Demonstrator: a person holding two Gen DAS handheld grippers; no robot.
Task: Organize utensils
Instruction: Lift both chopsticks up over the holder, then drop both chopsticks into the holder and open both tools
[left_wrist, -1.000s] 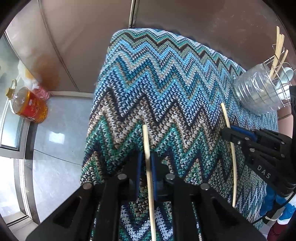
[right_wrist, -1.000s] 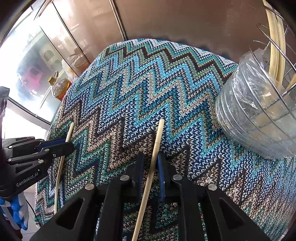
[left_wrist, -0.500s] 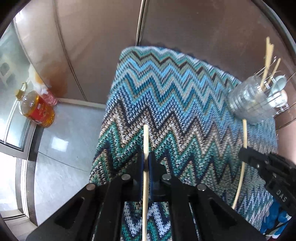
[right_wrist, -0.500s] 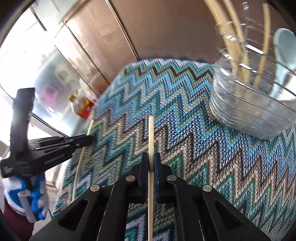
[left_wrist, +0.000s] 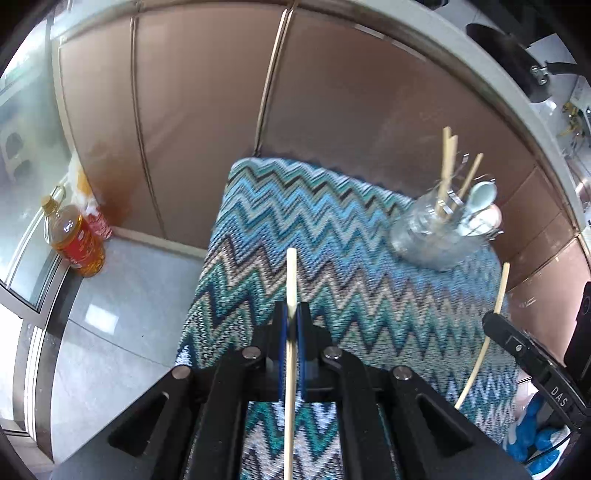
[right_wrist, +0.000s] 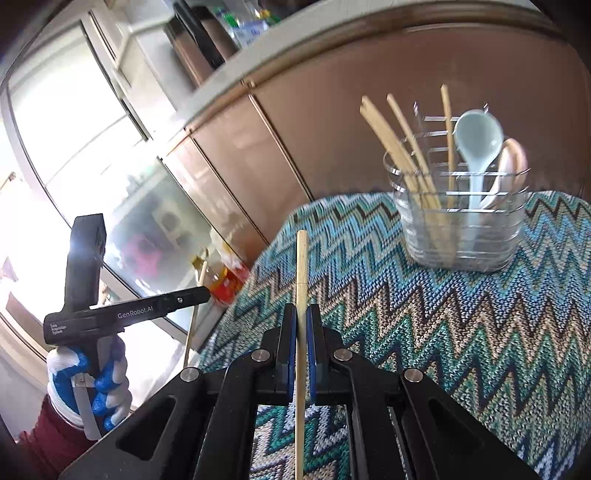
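Note:
My left gripper (left_wrist: 291, 314) is shut on a pale wooden chopstick (left_wrist: 291, 273) and holds it well above the zigzag-knit tablecloth (left_wrist: 332, 258). My right gripper (right_wrist: 301, 317) is shut on a second chopstick (right_wrist: 301, 266), also lifted off the cloth. A clear utensil holder in a wire frame (right_wrist: 458, 218) stands at the table's far right; it holds several chopsticks, a pale blue spoon (right_wrist: 476, 140) and a pinkish spoon. The holder also shows in the left wrist view (left_wrist: 443, 232). Each gripper shows in the other's view, the right one (left_wrist: 517, 347) and the left one (right_wrist: 147, 310).
Brown cabinet doors (left_wrist: 332, 103) run behind the table. A bottle of cooking oil (left_wrist: 75, 243) stands on the grey floor to the left by a glass door. The table's left edge drops off to the floor (left_wrist: 110, 332).
Both grippers closed on their chopsticks and lifted them up off the cloth. The table and holder now look farther away.

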